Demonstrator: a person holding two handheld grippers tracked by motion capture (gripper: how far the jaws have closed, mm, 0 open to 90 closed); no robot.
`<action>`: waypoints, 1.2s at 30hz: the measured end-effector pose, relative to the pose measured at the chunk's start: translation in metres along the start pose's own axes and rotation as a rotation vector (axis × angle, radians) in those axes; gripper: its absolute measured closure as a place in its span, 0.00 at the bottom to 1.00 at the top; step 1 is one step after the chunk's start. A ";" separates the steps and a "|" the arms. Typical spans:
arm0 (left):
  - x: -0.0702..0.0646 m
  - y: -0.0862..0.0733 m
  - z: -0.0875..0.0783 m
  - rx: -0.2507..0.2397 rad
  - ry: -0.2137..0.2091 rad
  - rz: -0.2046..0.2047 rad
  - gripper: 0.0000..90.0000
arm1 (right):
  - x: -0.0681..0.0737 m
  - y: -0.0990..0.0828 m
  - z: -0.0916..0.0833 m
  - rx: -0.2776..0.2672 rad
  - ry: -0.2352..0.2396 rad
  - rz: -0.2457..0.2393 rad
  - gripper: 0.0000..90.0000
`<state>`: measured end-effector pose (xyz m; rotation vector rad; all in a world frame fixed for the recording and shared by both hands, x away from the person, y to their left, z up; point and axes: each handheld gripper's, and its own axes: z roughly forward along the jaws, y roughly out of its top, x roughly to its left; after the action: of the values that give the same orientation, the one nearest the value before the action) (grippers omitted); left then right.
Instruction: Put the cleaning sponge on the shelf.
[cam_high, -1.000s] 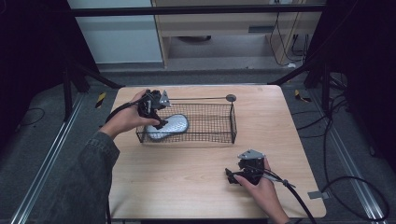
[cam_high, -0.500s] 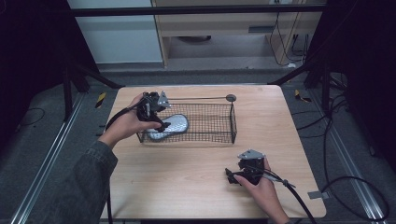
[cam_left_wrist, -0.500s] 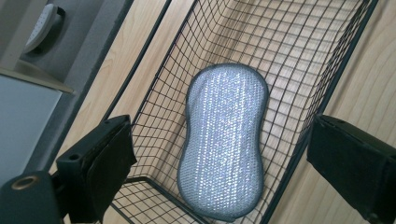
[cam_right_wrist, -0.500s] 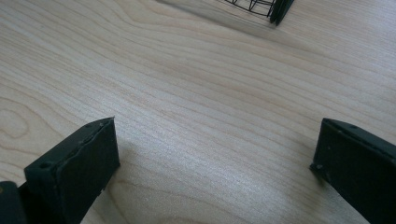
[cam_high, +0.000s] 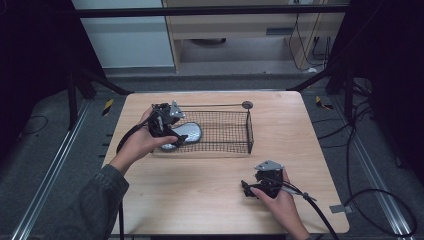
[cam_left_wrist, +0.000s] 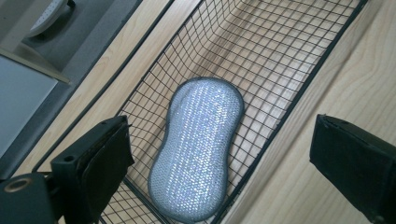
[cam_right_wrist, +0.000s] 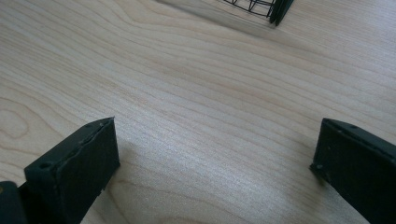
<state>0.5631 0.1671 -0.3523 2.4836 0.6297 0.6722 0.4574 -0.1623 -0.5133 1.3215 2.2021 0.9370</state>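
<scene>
A silvery peanut-shaped scrub sponge (cam_high: 184, 134) (cam_left_wrist: 198, 147) with a dark rim lies flat in the left end of a black wire basket (cam_high: 235, 137) (cam_left_wrist: 285, 56) on the wooden table. My left gripper (cam_high: 169, 131) (cam_left_wrist: 224, 158) hangs just above that end of the basket, open, its jaws wide apart on either side of the sponge and holding nothing. My right gripper (cam_high: 252, 189) (cam_right_wrist: 215, 163) rests low over bare wood near the table's front right, open and empty.
The basket's corner (cam_right_wrist: 275, 9) shows at the top of the right gripper view. A round grey disc (cam_high: 247, 104) sits at the basket's far right corner. Dark floor, metal frame bars and cables (cam_high: 370, 200) surround the table (cam_high: 200, 200).
The left gripper has shifted slightly down and right over the basket's left end. The right gripper has stayed still.
</scene>
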 end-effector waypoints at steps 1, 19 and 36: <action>-0.002 -0.001 -0.001 0.000 0.000 -0.004 0.05 | 0.000 0.000 0.000 0.000 0.000 -0.001 0.00; -0.050 -0.058 -0.012 -0.042 -0.003 -0.148 0.05 | 0.000 0.000 0.000 -0.001 -0.001 -0.004 0.00; -0.069 -0.151 0.027 0.055 0.012 -0.324 0.05 | 0.000 0.000 0.000 -0.001 0.000 -0.004 0.00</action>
<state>0.4795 0.2381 -0.4801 2.3505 1.0394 0.5505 0.4571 -0.1623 -0.5133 1.3163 2.2033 0.9359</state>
